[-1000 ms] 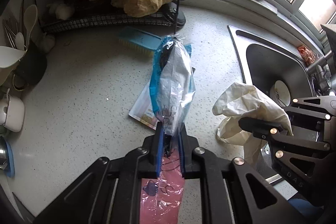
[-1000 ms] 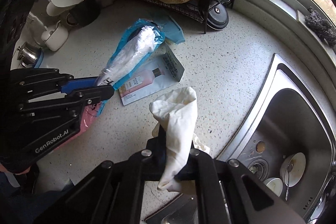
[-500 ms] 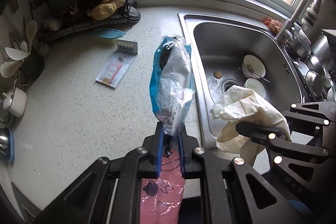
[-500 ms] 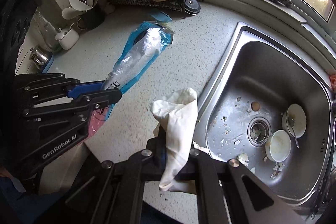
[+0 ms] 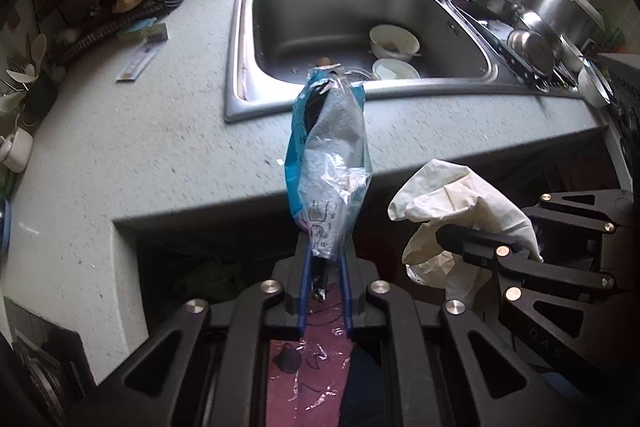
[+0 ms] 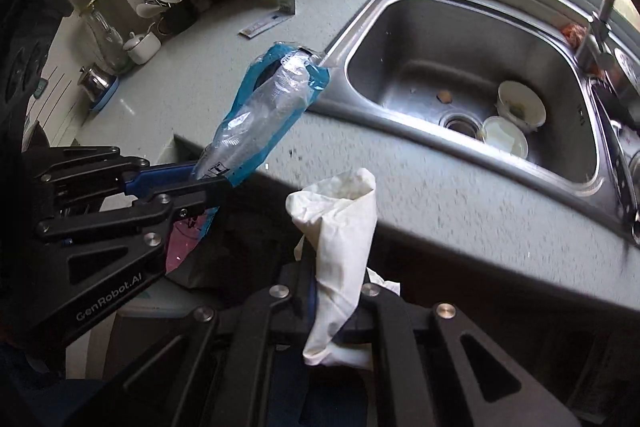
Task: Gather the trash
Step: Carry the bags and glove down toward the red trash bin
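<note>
Both tool grips partly hidden

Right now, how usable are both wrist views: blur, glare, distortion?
Left wrist view: blown-out window along the top edge, grey speckled countertop smeared, blue-and-clear plastic wrapper sharp, strong fisheye bend at the steel sink. Right wrist view: same smear on the counter edge, crumpled white glove crisp, window overexposed, corners dark.
</note>
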Demonstrator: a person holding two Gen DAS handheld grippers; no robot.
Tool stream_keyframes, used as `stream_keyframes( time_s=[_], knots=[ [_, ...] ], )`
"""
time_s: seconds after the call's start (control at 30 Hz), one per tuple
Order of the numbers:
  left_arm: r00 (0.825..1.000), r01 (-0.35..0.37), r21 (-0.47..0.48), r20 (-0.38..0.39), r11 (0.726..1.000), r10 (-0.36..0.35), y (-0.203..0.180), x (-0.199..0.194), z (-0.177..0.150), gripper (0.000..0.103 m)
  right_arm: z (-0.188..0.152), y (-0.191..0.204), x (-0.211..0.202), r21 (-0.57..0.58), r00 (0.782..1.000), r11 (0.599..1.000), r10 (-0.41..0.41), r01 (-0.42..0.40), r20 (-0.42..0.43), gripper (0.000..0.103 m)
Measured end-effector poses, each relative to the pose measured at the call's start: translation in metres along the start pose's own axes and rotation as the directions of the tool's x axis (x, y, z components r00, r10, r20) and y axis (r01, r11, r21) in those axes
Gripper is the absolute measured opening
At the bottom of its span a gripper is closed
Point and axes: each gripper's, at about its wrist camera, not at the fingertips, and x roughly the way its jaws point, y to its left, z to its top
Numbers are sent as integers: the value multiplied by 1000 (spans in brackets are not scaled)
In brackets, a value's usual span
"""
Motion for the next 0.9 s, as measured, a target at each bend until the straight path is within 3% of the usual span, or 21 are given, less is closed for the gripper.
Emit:
stream_keyframes(
  time_s=[0.23, 0.43, 0.67, 0.9],
  knots=[
    [995, 47, 72, -90, 996, -41, -32, 30, -22, 11, -48, -20, 3, 121, 998, 993, -9, 17, -63, 5],
    [977, 103, 130, -198, 986, -76, -50, 98, -37, 11, -76, -54, 33, 271, 993, 960, -49, 76, -105, 5],
    [963, 135, 160, -255, 978, -91, -68, 191, -65, 11, -101, -87, 113, 356, 987, 928, -55, 107, -153, 5],
    [950, 114, 114, -304, 987, -74, -75, 299, -102, 11, -125, -118, 208, 381, 985, 919, -43, 105, -169, 6]
  ],
)
